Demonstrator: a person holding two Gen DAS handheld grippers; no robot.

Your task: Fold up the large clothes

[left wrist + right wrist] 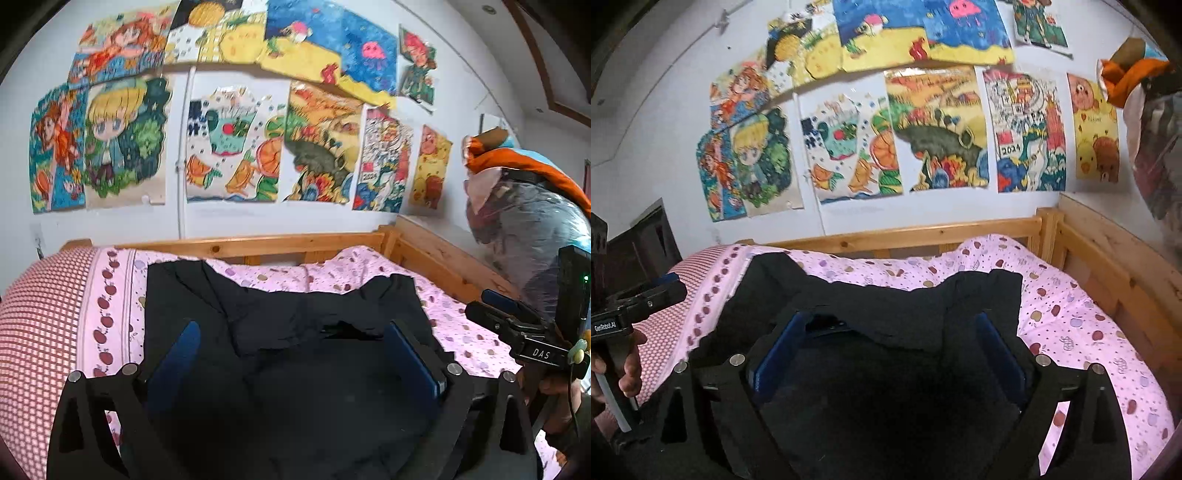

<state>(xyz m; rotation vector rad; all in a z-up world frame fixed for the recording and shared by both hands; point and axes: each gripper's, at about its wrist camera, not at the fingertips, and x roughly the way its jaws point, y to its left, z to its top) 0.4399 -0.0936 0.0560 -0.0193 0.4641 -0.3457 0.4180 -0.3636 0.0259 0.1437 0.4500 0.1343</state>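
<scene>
While both the left gripper (291, 354) and right gripper (886, 354) hang wide open over the black garment (280, 314) lying on the pink bedspread (369, 266), its rumpled far edge, dim and perhaps doubled, could fold crooked.

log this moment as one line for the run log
left tool: open, empty | right tool: open, empty | black garment: flat on pink bedsheet, not gripped

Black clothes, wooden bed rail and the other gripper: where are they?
black clothes (280, 310), left wrist view, middle of the fabric
wooden bed rail (923, 230), right wrist view, top bar
right gripper (491, 304), left wrist view, between its fingertips
</scene>
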